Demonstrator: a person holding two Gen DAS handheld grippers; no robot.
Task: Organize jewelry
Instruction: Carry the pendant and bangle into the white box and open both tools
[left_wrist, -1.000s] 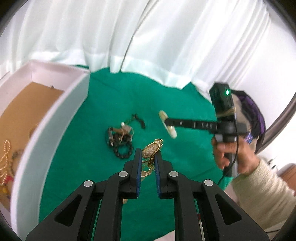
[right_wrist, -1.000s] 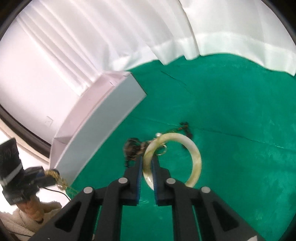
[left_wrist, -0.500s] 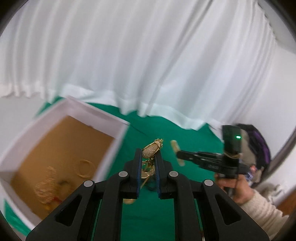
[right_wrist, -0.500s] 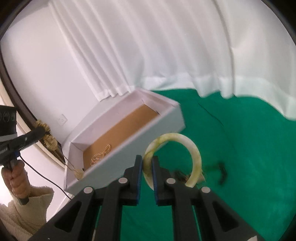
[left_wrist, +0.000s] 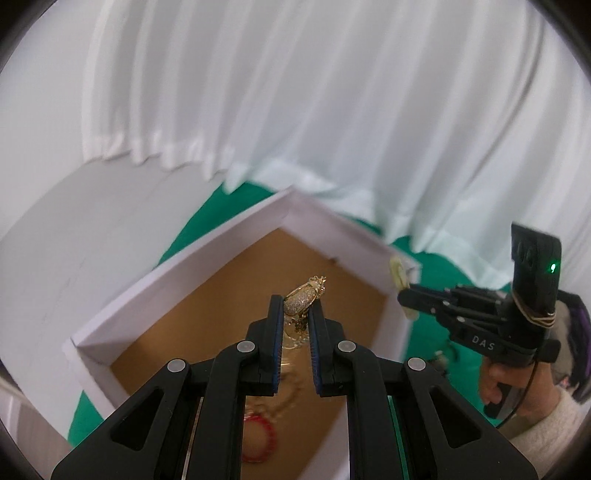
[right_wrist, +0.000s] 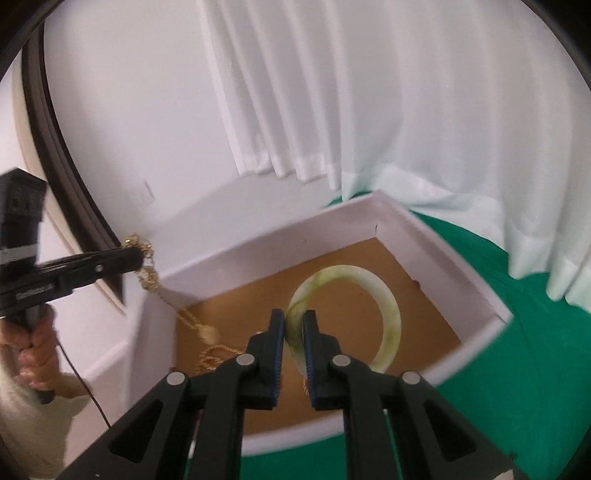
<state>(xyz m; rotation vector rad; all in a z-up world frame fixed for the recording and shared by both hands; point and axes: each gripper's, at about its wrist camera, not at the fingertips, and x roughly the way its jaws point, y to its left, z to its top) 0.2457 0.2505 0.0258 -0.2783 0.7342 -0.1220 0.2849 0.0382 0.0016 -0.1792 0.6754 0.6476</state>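
Note:
My left gripper is shut on a gold necklace with an oval glittering pendant, held above the open white box with a brown floor. Its chain hangs down into the box in the right wrist view. My right gripper is shut on a pale green-white bangle, held over the same box. The right gripper also shows in the left wrist view, at the box's right wall.
Inside the box lie a red bead bracelet and gold chains. The box stands on a green cloth. White curtains hang behind. Dark bead jewelry lies on the cloth right of the box.
Both grippers have lifted their pieces off the green cloth and moved left over the open box. The necklace chain now dangles into the box.

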